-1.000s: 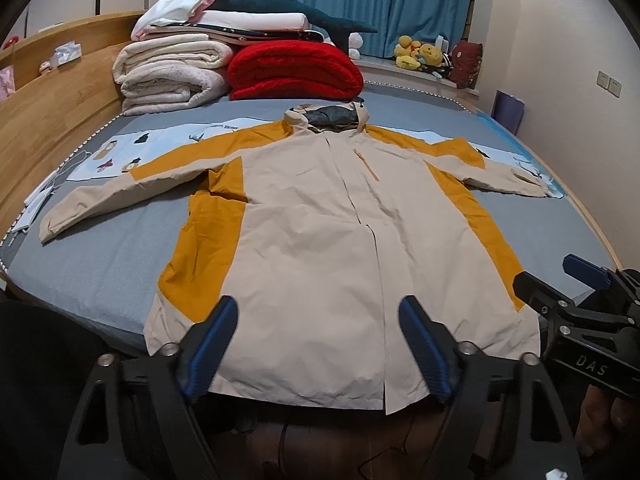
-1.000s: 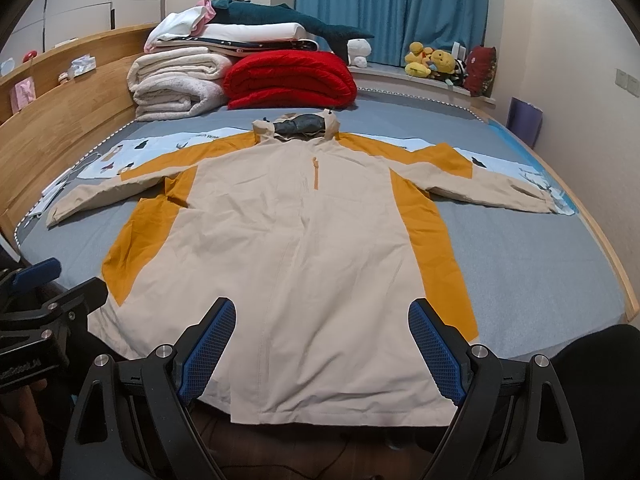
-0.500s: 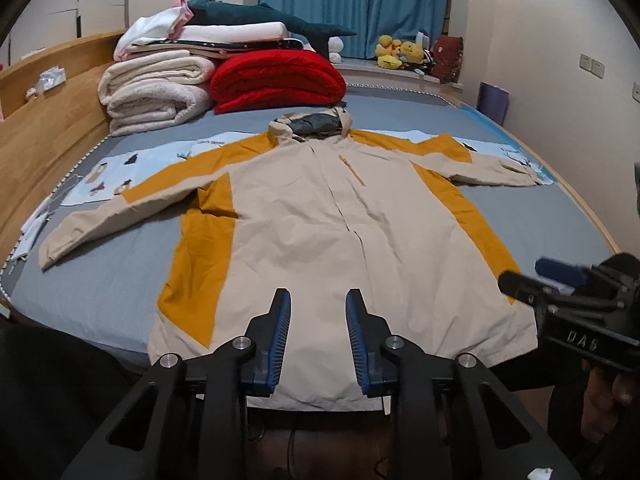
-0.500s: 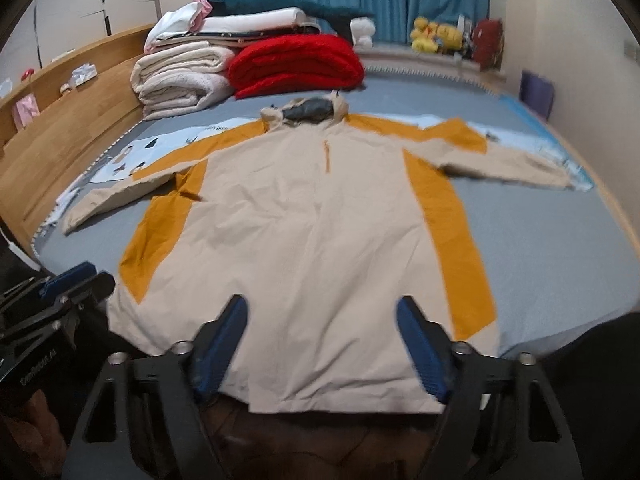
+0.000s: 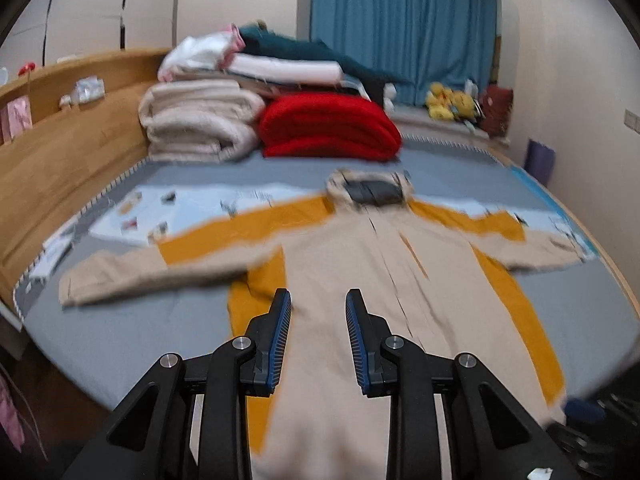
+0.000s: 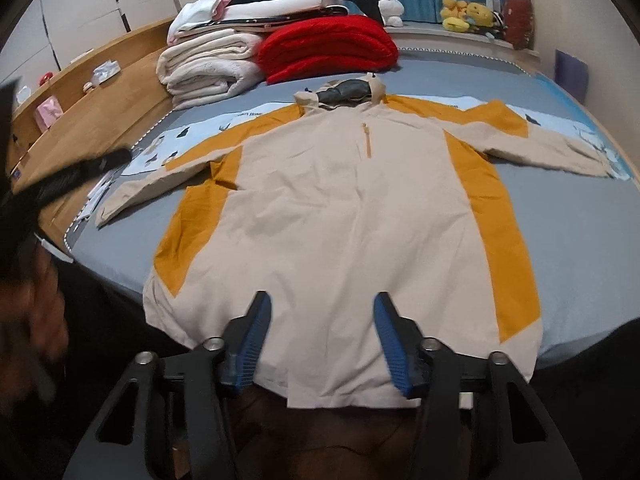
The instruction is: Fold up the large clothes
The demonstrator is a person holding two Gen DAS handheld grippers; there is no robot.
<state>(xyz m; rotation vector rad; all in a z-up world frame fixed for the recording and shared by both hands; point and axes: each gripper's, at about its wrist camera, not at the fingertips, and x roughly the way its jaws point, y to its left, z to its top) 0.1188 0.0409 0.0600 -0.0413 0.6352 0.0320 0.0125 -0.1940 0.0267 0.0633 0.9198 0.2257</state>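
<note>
A large beige and orange hooded jacket (image 6: 344, 208) lies flat and face up on the grey bed (image 6: 580, 240), sleeves spread to both sides, hem toward me. It also shows in the left wrist view (image 5: 360, 280), blurred. My left gripper (image 5: 318, 300) hovers above the jacket's lower left part, its blue-padded jaws a narrow gap apart with nothing between them. My right gripper (image 6: 322, 304) hangs over the hem near the bed's front edge, jaws part open and empty. The left gripper shows as a dark blur at the left of the right wrist view (image 6: 68, 176).
Folded white blankets (image 6: 208, 64), a red quilt (image 6: 328, 46) and stacked bedding sit at the head of the bed. A wooden headboard shelf (image 6: 80, 92) runs along the left. Blue curtains (image 5: 404, 24) and plush toys (image 6: 468, 14) are at the back. A light printed sheet (image 6: 192, 136) lies under the sleeves.
My left gripper has narrowed from wide open to a small gap and moved forward over the jacket's left part. My right gripper has closed partway and tilted down toward the hem.
</note>
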